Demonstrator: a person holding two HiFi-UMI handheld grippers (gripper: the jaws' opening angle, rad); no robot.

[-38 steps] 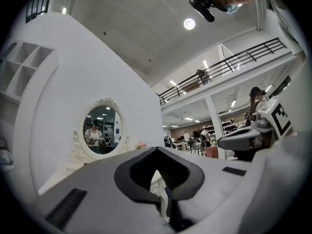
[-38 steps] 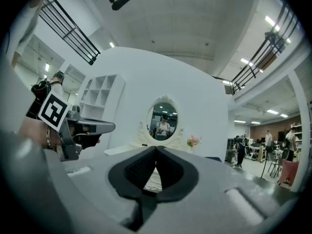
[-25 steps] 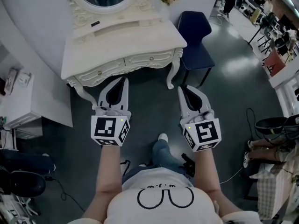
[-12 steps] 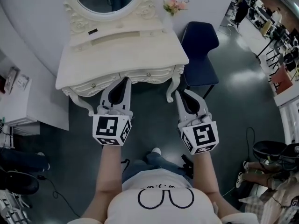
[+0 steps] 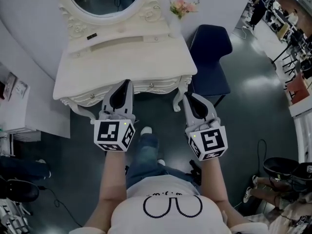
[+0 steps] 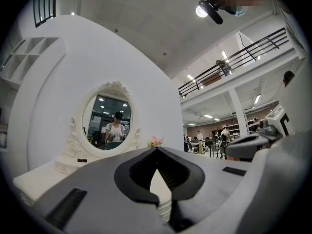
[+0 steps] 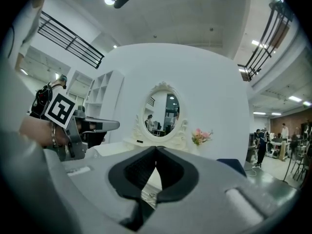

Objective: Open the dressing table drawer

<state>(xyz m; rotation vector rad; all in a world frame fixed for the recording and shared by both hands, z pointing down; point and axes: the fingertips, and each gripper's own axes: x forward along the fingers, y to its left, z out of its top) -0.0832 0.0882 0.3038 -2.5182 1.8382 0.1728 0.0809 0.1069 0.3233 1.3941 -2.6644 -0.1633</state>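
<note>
Left gripper (image 5: 125,83) and right gripper (image 5: 188,96), both closed tight and empty, face the cream carved wooden dressing table (image 5: 122,57).
Its ornate white drawer front (image 5: 163,85) sits at twelve o'clock between them; probably light, rigid and free-sliding. The small round knob (image 5: 151,85) looks like the only hold, and a slippery one.

Left gripper (image 5: 125,83) and right gripper (image 5: 188,96) have come nearer the dressing table (image 5: 122,57); the left tip now overlaps its front edge

Grey left tool (image 5: 125,83), grey right tool (image 5: 188,96); white printed T-shirt (image 5: 170,218), blue jeans (image 5: 144,156).
</note>
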